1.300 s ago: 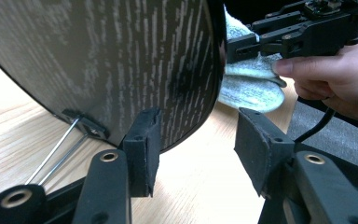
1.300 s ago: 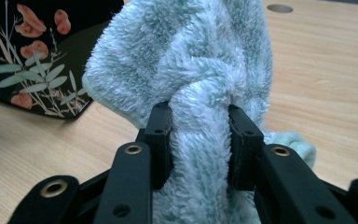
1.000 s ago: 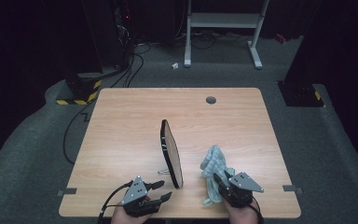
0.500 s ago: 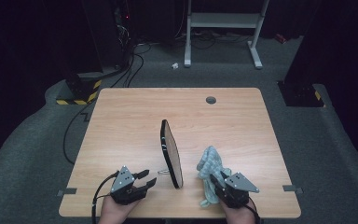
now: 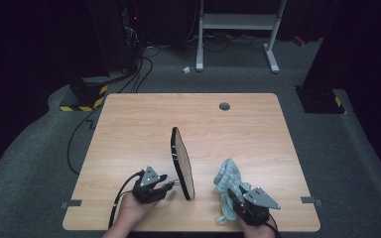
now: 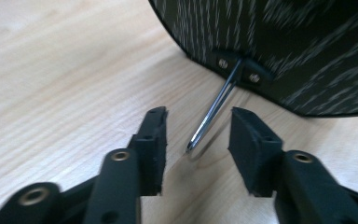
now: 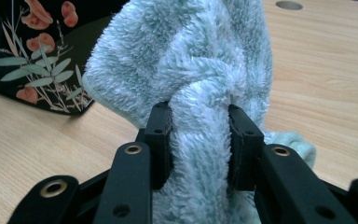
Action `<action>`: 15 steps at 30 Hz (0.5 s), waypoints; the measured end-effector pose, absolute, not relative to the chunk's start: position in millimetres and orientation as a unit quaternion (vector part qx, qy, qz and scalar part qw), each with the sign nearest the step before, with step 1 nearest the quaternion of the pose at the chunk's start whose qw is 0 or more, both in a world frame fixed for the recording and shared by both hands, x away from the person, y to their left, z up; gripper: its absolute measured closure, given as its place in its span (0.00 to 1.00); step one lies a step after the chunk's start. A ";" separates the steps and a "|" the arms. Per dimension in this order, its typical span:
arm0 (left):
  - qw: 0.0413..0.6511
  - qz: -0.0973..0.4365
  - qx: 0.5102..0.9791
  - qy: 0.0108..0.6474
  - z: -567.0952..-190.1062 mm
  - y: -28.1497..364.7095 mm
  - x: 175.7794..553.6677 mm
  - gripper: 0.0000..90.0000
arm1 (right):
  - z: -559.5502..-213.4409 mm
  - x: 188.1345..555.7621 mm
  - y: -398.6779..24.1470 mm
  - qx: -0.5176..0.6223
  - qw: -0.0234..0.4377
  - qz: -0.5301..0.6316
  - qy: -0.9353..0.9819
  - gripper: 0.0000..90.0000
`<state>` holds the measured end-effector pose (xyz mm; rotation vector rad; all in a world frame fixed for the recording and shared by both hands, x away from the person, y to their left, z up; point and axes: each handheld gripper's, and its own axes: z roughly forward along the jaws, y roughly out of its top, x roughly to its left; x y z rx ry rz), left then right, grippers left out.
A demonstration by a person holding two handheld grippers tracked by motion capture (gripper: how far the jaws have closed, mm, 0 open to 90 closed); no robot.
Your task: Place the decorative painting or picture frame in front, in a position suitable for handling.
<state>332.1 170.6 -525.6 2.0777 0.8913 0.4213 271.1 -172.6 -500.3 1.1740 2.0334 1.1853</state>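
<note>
Right hand-held gripper (image 7: 199, 126): sitting nearest the table's front edge, clenched on a bunched pale-green fleece cloth (image 7: 200, 70); the fabric is bulging out between both pads.
Cloth position: rising above the right hand-held gripper at the table's front right, just beside the mirror's patterned face and apart from it in the high view.
Left hand-held gripper (image 6: 196, 135): jaws apart, having just been closing, with the mirror's thin wire stand (image 6: 214, 109) lying between the pads and not yet pressed by either.
Oval mirror (image 5: 182, 162): standing on edge near the front middle of the table (image 5: 129, 124), dark backing facing the left hand-held gripper.
Progress: the cloth is already in hand; bracing the mirror by its stand appears to be under way, and any wiping of the mirror is not yet begun.
Change from earlier: the left hand-held gripper is now lying closer to the mirror's base than a second ago; the right one and the cloth are sitting much as before.
Farther off: a grommet hole (image 5: 224, 105) near the far edge.
</note>
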 end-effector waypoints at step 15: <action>0.394 0.157 0.840 0.338 -531.3 160.1 341.6 0.85 | -499.0 266.7 -168.0 0.427 0.252 0.429 0.755 0.73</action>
